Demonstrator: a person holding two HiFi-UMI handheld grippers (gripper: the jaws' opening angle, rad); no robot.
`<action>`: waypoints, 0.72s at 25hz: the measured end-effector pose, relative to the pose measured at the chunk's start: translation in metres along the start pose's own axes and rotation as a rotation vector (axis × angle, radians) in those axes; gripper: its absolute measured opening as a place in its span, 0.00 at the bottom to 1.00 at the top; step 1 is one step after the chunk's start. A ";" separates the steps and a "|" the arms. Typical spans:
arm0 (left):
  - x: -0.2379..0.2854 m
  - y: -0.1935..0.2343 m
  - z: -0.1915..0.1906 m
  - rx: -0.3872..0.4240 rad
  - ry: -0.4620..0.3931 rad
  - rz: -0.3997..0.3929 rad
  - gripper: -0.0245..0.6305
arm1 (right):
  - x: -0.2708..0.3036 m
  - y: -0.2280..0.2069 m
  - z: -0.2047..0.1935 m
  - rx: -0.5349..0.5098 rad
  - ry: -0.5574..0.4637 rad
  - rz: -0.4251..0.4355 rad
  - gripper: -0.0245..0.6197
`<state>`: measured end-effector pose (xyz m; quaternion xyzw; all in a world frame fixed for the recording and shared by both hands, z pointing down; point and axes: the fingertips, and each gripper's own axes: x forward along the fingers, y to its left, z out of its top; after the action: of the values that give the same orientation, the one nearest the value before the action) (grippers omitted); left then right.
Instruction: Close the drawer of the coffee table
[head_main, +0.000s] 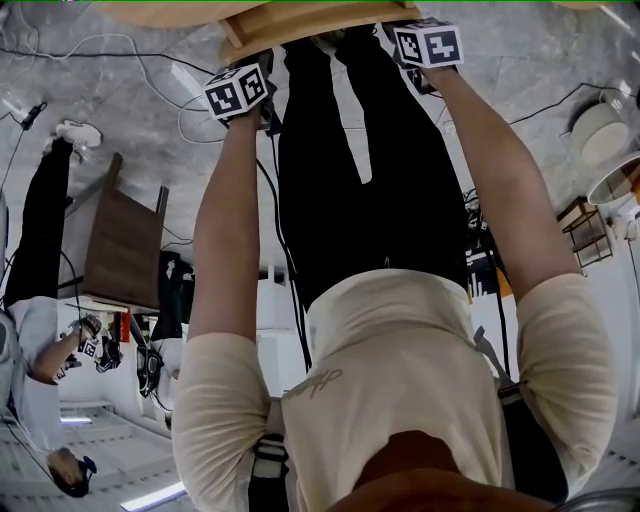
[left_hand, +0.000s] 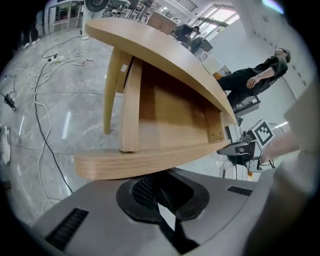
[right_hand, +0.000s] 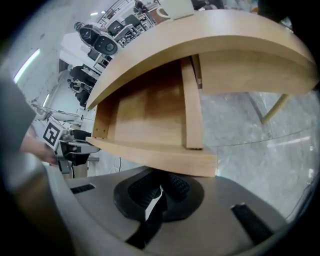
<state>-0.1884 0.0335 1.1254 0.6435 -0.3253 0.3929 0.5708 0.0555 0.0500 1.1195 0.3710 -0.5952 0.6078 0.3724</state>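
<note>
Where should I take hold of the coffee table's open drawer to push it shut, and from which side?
Take the curved front panel, coming square from the front. No handle shows, and the panel spans the whole drawer box, so one gripper near each end should keep it from skewing. The left gripper and right gripper sit by it, jaws together; pressing likely suffices.

Grey marbled floor (head_main: 120, 100) w/ loose cables (left_hand: 40, 125), dark wood stand (head_main: 125, 250), bright windows (left_hand: 220, 11)
</note>
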 end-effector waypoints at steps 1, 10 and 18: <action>0.001 0.001 0.003 -0.016 -0.011 0.002 0.04 | 0.000 -0.002 0.002 0.000 -0.004 -0.005 0.03; -0.003 -0.007 0.010 -0.028 -0.021 0.000 0.04 | -0.015 -0.001 0.013 0.015 -0.095 -0.029 0.03; -0.012 -0.012 0.009 -0.023 0.000 -0.009 0.04 | -0.022 0.004 0.010 0.018 -0.081 -0.037 0.03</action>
<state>-0.1822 0.0263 1.1086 0.6384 -0.3266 0.3867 0.5799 0.0615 0.0399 1.0983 0.4097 -0.5972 0.5907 0.3557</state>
